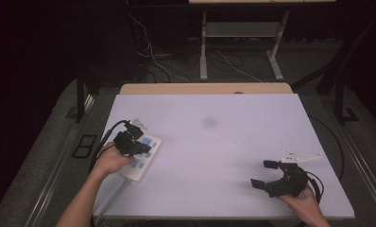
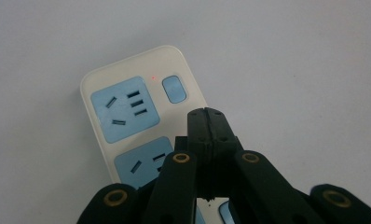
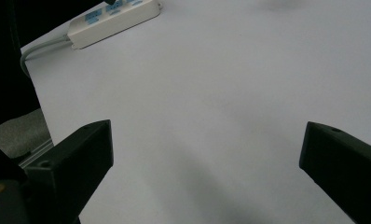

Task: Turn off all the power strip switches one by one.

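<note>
A cream power strip (image 1: 141,160) with light blue sockets lies near the table's left edge. In the left gripper view the power strip (image 2: 127,105) shows a blue switch (image 2: 174,89) and a small red light beside it. My left gripper (image 1: 135,144) hovers over the strip, jaws shut together with nothing between them; its tips (image 2: 207,117) sit just below the switch. My right gripper (image 1: 264,174) rests open at the front right of the table, jaws wide apart over bare surface. The strip (image 3: 111,21) appears far off in the right gripper view.
The white table top (image 1: 214,137) lies between the two grippers, with a faint grey smudge (image 1: 209,122) near its middle. The strip's grey cable (image 3: 39,49) runs off the table's front left edge. Beyond the table are a wooden edge, cables and desk legs on the floor.
</note>
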Demonstrator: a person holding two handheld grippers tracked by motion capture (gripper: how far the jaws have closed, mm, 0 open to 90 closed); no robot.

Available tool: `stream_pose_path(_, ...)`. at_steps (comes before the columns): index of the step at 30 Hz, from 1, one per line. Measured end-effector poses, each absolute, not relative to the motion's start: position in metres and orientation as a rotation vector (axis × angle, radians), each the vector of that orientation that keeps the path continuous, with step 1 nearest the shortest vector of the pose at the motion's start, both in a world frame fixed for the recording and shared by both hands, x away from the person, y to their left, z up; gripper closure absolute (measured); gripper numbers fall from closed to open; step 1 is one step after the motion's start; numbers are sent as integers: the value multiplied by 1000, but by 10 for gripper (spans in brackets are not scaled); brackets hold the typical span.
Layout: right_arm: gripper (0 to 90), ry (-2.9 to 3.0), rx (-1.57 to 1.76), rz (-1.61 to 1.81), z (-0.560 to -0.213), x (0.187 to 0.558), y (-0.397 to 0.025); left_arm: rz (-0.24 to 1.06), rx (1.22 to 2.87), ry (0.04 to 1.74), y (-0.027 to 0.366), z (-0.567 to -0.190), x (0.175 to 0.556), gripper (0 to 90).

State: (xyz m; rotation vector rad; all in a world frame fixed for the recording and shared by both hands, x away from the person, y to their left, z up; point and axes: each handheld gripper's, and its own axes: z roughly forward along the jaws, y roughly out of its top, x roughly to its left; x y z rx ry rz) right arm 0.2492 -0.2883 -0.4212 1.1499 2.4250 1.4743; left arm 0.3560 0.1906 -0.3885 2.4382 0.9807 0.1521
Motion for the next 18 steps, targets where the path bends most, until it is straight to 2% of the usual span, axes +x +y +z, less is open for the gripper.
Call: stream_pose_path(18,26,2436,1148,1467,-422,249,-287,96,2422,1014,194,-397,358,891)
